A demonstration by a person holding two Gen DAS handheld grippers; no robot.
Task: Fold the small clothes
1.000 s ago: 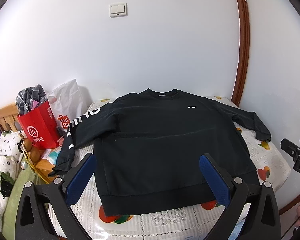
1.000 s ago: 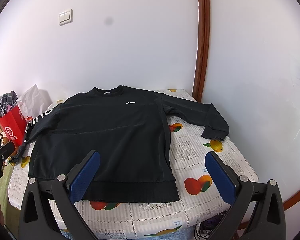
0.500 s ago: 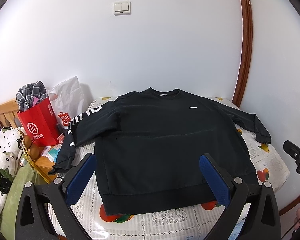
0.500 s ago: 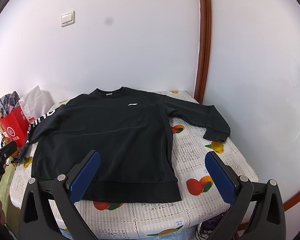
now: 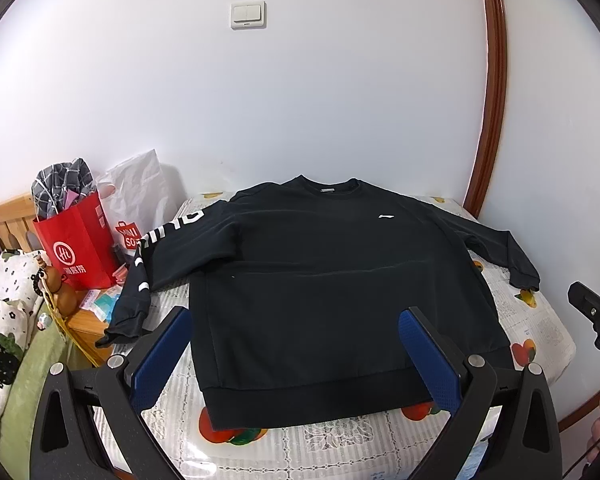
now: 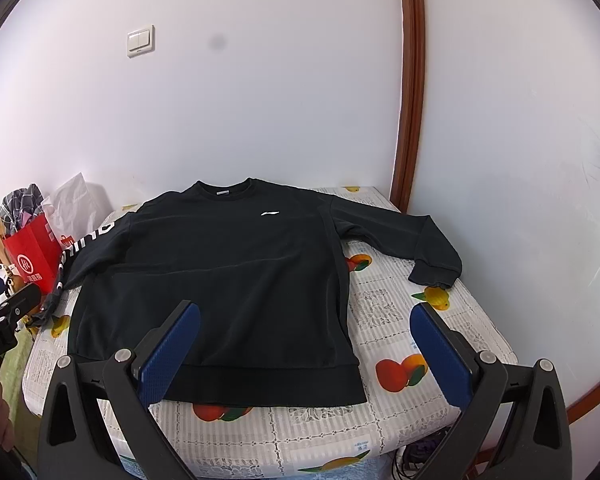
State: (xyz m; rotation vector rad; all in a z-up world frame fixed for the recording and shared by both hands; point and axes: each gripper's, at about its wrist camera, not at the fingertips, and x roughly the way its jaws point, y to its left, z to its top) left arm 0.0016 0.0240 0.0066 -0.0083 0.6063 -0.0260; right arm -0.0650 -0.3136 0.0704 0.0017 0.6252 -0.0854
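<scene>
black sweatshirt (image 5: 340, 280) lies spread flat, front up, on the fruit-print table (image 6: 400, 320) — laid out for folding; left gripper (image 5: 296, 344) and right gripper (image 6: 308, 340) hover released, holding nothing.

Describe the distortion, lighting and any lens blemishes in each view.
Left wrist view: fisheye bends the door frame; even, soft light, sweatshirt sharp but dark. Right wrist view: same curving, black corners, a grey smudge over the wall.
</scene>
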